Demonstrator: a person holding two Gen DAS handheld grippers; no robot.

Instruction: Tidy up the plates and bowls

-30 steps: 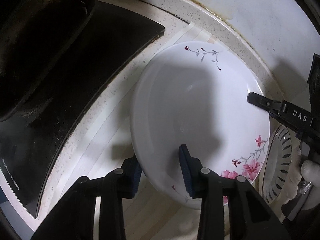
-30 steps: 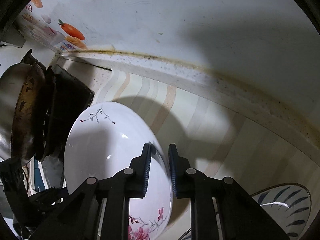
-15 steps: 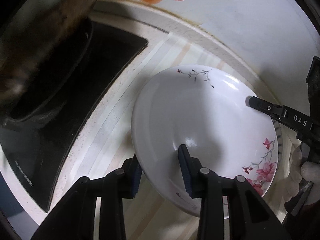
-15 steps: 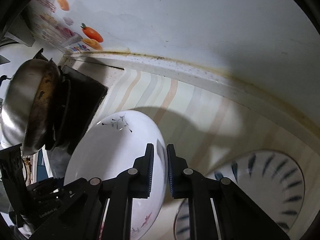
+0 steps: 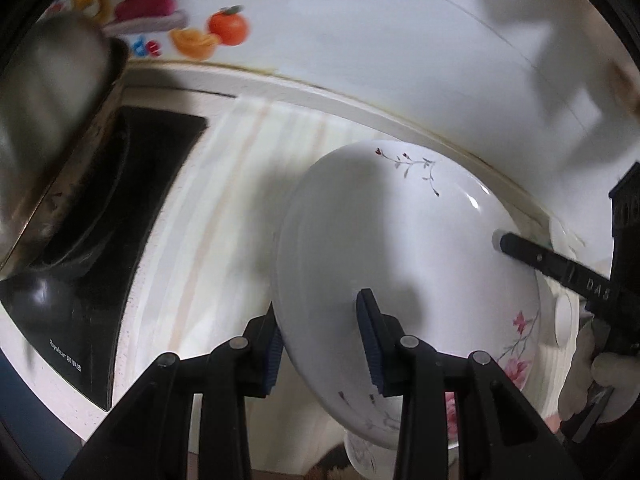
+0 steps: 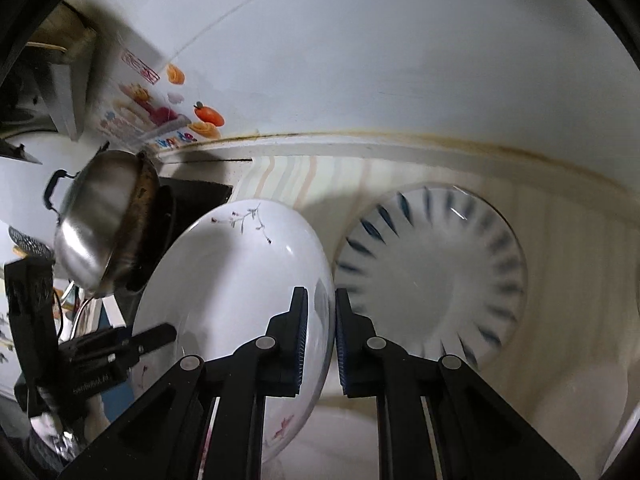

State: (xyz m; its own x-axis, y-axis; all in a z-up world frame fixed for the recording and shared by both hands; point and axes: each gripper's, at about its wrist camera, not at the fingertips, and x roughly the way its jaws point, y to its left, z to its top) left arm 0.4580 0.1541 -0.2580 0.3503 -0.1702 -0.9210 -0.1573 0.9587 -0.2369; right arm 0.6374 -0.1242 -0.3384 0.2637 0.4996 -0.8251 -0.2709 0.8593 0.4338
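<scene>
Gripping one white floral plate from two sides, you hold it tilted above the striped countertop. Your left gripper has its blue-padded fingers set either side of the plate's near rim, one pad under the edge and one on the inner face; they look pressed to it, though the contact under the rim is partly hidden. Your right gripper is narrowed almost fully, pinching the opposite rim of the same plate between its pads. From the left wrist view, that right gripper appears as a black finger resting on the plate's far edge.

Just to the right of the held plate, a second plate with dark blue dashes around its border lies on the counter, close beside it but blurred. To the left sits a black cooktop with a steel wok on it. Behind runs a white wall carrying colourful fruit stickers.
</scene>
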